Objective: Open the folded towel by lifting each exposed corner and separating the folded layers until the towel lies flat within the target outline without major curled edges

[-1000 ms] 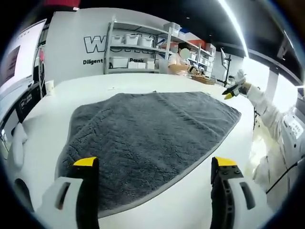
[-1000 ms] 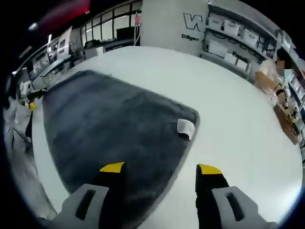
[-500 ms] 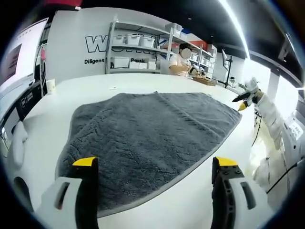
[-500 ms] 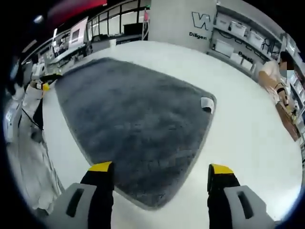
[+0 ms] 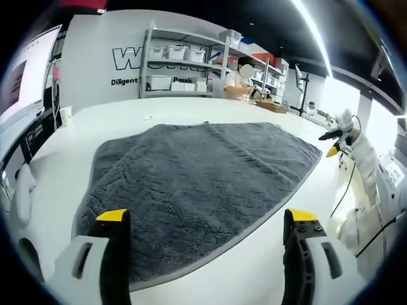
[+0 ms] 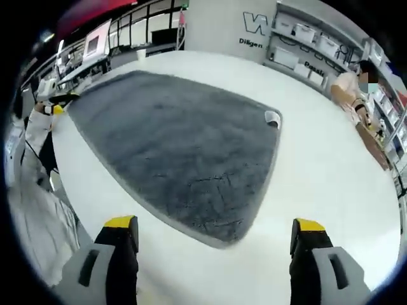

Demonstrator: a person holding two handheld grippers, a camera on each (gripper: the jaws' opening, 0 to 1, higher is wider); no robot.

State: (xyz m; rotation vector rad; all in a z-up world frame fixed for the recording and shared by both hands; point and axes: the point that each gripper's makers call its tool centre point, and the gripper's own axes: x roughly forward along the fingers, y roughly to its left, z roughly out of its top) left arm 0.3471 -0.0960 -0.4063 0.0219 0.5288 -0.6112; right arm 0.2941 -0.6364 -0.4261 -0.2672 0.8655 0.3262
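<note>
A grey towel (image 5: pixel 197 184) lies spread out on the white table (image 5: pixel 127 114), its near edge just beyond my left gripper (image 5: pixel 205 219), which is open and empty. In the right gripper view the same grey towel (image 6: pixel 172 146) lies flat, a white label (image 6: pixel 272 118) curled at its far corner. My right gripper (image 6: pixel 216 227) is open, empty, and held back from the towel's near corner. The right gripper (image 5: pixel 332 141) also appears at the far right of the left gripper view, beyond the towel's corner. The left gripper (image 6: pixel 56 103) appears at the far left of the right gripper view.
Shelves with white bins (image 5: pixel 175 67) stand behind the table, and a person (image 5: pixel 240 81) sits near them. A paper cup (image 5: pixel 66 115) stands at the table's far left. The person's white sleeve (image 6: pixel 28 190) runs down the left of the right gripper view.
My right gripper has drawn back and away from the towel, with jaws spread wider; the towel looks farther off in its view. The left gripper and towel stay put.
</note>
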